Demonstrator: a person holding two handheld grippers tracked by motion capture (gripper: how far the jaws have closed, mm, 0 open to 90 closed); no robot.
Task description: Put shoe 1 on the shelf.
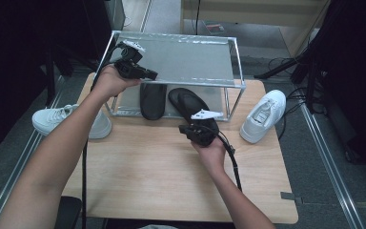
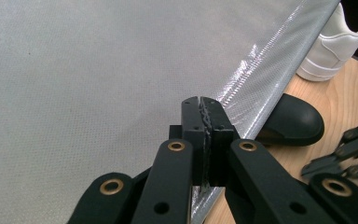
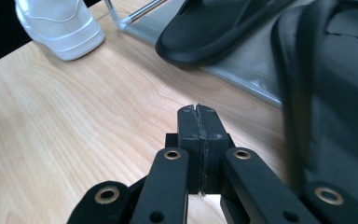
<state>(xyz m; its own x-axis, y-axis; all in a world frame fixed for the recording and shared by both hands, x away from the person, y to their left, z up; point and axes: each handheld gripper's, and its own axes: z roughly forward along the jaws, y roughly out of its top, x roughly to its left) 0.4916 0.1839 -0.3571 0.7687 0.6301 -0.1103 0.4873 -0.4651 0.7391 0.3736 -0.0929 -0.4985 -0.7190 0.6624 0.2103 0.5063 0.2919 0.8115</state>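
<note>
1. High view: two black slippers lie on the bottom shelf of the shoe rack [image 1: 236, 86]. The right slipper [image 1: 186, 100] pokes out the front, just ahead of the right gripper [image 1: 190, 128].
2. Right gripper's clenched on nothing, and so is the left gripper [image 1: 150, 74] up by the top shelf.
3. Slipper looks light, bendy foam; I'd pinch the strap or the sole edge.

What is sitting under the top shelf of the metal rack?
Under the top shelf of the rack, two black sandals lie on the lower shelf: the left sandal and the right sandal. The top shelf covers their far ends.
</note>
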